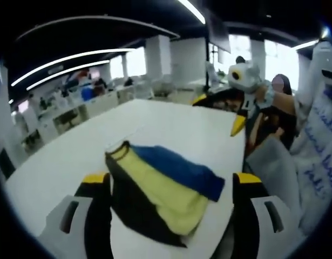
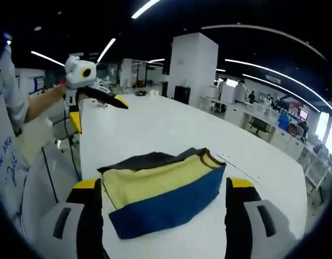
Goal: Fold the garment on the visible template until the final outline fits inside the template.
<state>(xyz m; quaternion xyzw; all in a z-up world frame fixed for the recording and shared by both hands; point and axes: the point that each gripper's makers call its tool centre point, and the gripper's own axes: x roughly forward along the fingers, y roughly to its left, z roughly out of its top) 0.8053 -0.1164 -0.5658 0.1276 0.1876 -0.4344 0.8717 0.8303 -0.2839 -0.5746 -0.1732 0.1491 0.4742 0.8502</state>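
Folded garment [image 2: 163,189] lies on the white desk [image 2: 171,129] near its edge; left gripper [image 1: 171,186] and right gripper [image 2: 161,191], jaws released, straddle it. Risk: a careless pinch could drag layers, spreading the outline past the template, which cannot be made out

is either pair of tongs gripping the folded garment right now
No, the folded yellow, blue and black garment lies free on the white table between the open right tongs.
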